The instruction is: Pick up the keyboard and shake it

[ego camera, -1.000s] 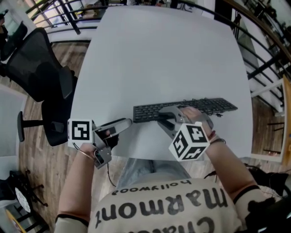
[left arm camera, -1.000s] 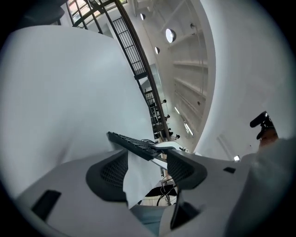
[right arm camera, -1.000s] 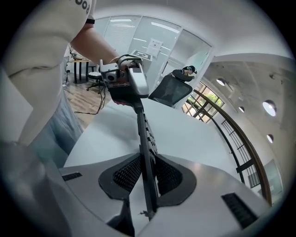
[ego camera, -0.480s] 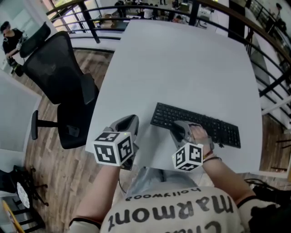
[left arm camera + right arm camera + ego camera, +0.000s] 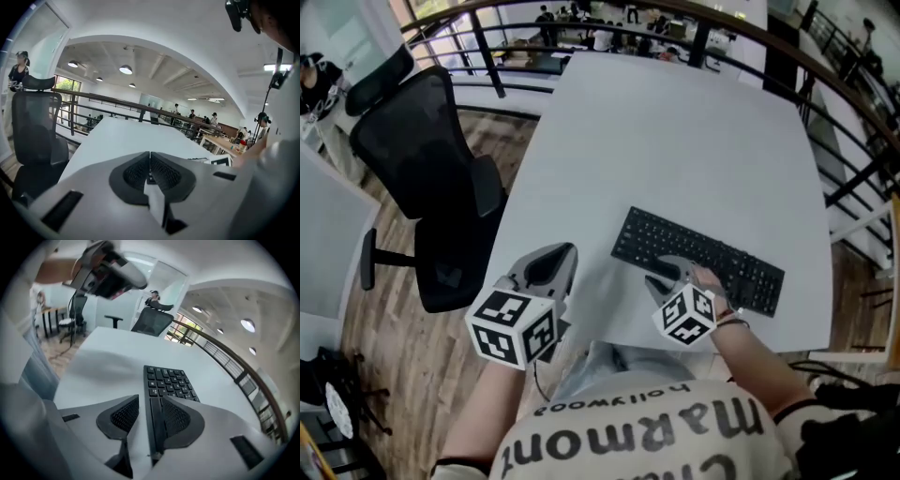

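left gripper [image 5: 150, 153]: jaws pressed together, nothing between them; held over the table's near left edge, well apart from the keyboard.
right gripper [image 5: 150, 399]: jaws parted and just been opening. The keyboard's near long edge is seen between them, against the pad on that view's right, with a strip of bare table before the other pad. No squeeze.
keyboard [image 5: 703, 258]: black, laid flat on the table near its front right, set at a slant. In the head view, the middle of its near edge is covered by the right gripper and right hand [image 5: 712, 281]. In the left gripper view it cannot be made out.
cubes: the left cube [image 5: 514, 325] hides the left hand entirely.
table [image 5: 675, 141]: white; near edge partly hidden by arms and shirt.
chair [image 5: 422, 150]: black, left of the table, cut off at the frame edge.
background: railing [image 5: 609, 9] behind the table; people beyond it are too small to make out.
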A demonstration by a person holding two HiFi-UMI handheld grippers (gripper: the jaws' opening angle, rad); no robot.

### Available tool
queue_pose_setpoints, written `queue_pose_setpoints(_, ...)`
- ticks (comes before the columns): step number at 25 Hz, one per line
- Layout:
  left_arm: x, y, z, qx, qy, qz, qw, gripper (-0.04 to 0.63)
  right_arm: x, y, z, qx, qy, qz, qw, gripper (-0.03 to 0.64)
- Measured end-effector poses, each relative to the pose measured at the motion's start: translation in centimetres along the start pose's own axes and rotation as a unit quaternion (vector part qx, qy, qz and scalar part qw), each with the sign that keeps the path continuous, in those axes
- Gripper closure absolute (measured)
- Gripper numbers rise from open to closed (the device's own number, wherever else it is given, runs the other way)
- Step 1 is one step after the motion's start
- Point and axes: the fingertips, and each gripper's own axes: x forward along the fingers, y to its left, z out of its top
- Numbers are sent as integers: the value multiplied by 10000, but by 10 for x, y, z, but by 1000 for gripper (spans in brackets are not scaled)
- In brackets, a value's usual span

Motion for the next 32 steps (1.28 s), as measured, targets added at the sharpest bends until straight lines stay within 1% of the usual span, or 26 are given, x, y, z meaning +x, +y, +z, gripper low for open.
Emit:
queue_pose_setpoints(1,-6,4,-4,-34,57,-69,10000,588,-8,-1,5,654,-149,134,9977,442)
queue_pose_setpoints(2,-11,7,-10,-78,116,-101,9999,588,-20,-7,10,1536,-415,307,9868,443)
queue_pose_setpoints(3,-16,10,-16,-139,169,-100,9997,588,-37,-17,15,2600,-828,543,9605,457)
queue_pose_setpoints(4,-22,12,-22,-214,205,-72,9995,588,-58,-32,21,3687,-1372,838,9155,478)
queue_pose_setpoints(5,-26,12,-26,-285,215,-28,9994,588,-83,-50,26,4615,-1975,1147,8572,506)
queue_pose_setpoints(6,-29,12,-29,-333,198,18,9992,588,-109,-70,29,5264,-2543,1396,7992,509)
queue_pose_setpoints(7,-30,11,-30,-340,164,57,9993,588,-134,-90,29,5631,-3018,1531,7539,517)
queue_pose_setpoints(8,-29,11,-30,-301,130,85,9994,588,-158,-106,27,5788,-3392,1544,7253,520)
queue_pose_setpoints(9,-25,11,-31,-224,111,96,9996,588,-180,-119,25,5819,-3677,1451,7107,520)
queue_pose_setpoints(10,-19,11,-31,-127,117,90,9998,588,-199,-129,22,5798,-3883,1267,7050,520)
queue_pose_setpoints(11,-11,10,-31,-37,149,74,9999,588,-218,-137,17,5762,-4018,994,7048,520)
queue_pose_setpoints(12,-1,9,-32,31,192,73,9998,588,-234,-144,11,5710,-4068,632,7103,536)
queue_pose_setpoints(13,9,9,-31,84,222,105,9997,588,-249,-147,2,5641,-4023,219,7208,565)
queue_pose_setpoints(14,19,8,-29,141,218,167,9995,587,-262,-148,-9,5584,-3913,-177,7313,568)
queue_pose_setpoints(15,28,8,-26,215,173,239,9993,587,-275,-145,-21,5584,-3804,-509,7355,568)
queue_pose_setpoints(16,37,8,-22,303,112,303,9990,586,-288,-142,-34,5658,-3729,-770,7314,566)
queue_pose_setpoints(17,48,9,-20,389,79,352,9986,586,-300,-138,-48,5777,-3673,-979,7224,566)
queue_pose_setpoints(19,75,13,-26,475,235,384,9979,580,-317,-131,-77,5990,-3480,-1351,7084,568)
queue_pose_setpoints(20,91,15,-33,438,430,320,9976,528,-322,-127,-92,6063,-3313,-1553,7061,569)
queue_pose_setpoints(22,126,12,-55,189,975,-42,9950,351,-331,-115,-123,6199,-2917,-1990,7007,566)
queue_pose_setpoints(24,153,8,-78,-124,1452,-316,9888,320,-344,-103,-154,6369,-2613,-2373,6854,561)
queue_pose_setpoints(26,166,6,-96,-247,1704,-302,9846,318,-357,-90,-185,6541,-2393,-2671,6660,560)
queue_pose_setpoints(29,174,-30,-118,-176,1892,-556,9802,303,-372,-80,-225,6736,-2337,-2850,6407,560)
queue_pose_setpoints(30,176,-48,-122,-26,1886,-671,9798,165,-374,-81,-238,6820,-2337,-2854,6315,560)
queue_pose_setpoints(31,177,-63,-126,148,1889,-747,9790,125,-373,-82,-251,6886,-2263,-2828,6282,560)
queue_pose_setpoints(32,176,-74,-131,260,1908,-761,9783,126,-368,-82,-264,6892,-2085,-2763,6365,560)
